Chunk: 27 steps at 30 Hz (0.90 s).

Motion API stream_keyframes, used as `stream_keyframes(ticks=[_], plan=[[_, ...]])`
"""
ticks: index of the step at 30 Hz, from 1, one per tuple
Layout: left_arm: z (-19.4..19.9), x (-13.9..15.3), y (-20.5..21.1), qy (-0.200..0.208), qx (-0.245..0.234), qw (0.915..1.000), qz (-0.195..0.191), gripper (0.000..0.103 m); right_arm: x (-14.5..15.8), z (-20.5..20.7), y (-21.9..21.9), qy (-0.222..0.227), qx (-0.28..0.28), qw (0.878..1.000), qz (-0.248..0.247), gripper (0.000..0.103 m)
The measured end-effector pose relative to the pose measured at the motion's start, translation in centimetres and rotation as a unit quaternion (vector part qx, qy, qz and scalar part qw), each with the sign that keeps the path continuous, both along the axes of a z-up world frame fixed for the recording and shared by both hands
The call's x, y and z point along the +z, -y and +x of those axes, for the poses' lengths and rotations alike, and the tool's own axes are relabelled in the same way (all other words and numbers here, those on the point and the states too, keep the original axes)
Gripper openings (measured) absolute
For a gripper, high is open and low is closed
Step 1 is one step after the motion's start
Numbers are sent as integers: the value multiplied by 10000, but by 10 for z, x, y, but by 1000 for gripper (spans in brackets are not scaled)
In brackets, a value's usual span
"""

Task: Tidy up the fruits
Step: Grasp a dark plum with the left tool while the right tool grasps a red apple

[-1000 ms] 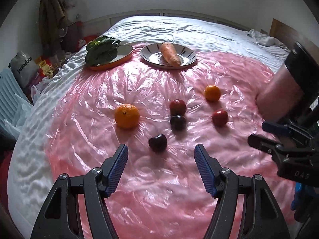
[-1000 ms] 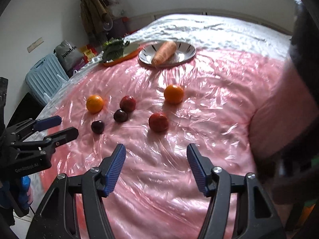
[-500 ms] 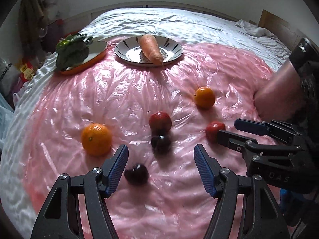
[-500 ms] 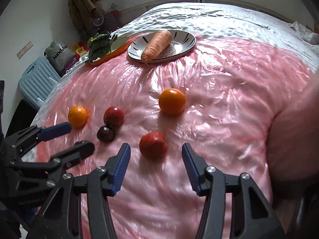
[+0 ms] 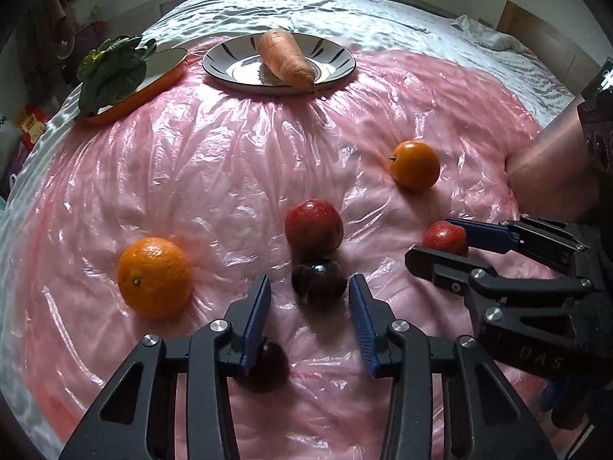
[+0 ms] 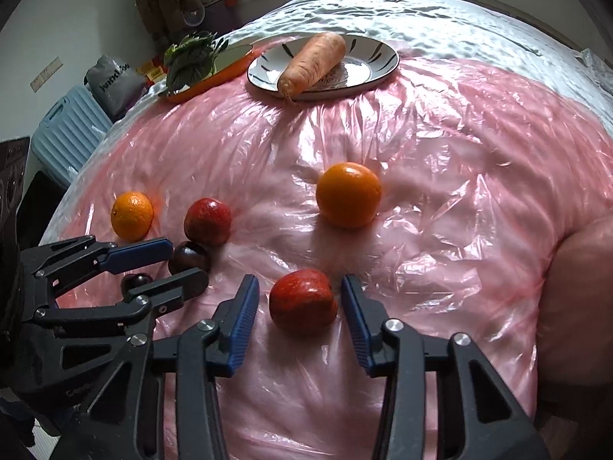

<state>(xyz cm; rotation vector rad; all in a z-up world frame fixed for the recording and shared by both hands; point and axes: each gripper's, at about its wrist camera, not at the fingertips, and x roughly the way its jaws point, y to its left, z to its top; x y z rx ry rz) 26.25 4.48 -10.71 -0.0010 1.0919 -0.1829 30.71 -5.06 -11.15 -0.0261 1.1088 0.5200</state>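
My left tongs hang low over the crinkled pink plastic sheet spread on the bed, their jaws having just narrowed. One small dark purple plum lies just under the left blue pad, and whether that pad touches it I cannot tell. A second dark plum sits just beyond the fingertips, unclamped, touching the larger red apple behind it, so these tongs are open.

My right tongs straddle the smaller red apple; their jaws have just been closing too, yet a slim gap shows on each side of the fruit, so they grip nothing.

Taking the larger red apple as my mark: the big dimpled orange lies to its left and nearer me, the smooth round orange to its right and farther away. Well beyond it, the long pale carrot lies on the white plate with black strokes, and left of that the leafy greens rest on the orange-rimmed dish.
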Motion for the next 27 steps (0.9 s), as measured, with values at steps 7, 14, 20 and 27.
stream_keyframes(ticks=[7, 14, 20, 27], plan=[[4, -6, 4, -30, -22, 9999, 114, 26, -6, 2, -1, -49, 157, 9998, -84, 58], [6, -4, 4, 24, -15, 10000, 35, 24, -8, 2, 9, -106, 127, 9998, 138, 54], [7, 3, -2, 67, 107, 9999, -93, 24, -1, 2, 19, -77, -18, 9992, 383, 54], [-1, 14, -4, 109, 91, 9998, -149, 24, 10, -5, 26, -8, -178, 9993, 319, 54]])
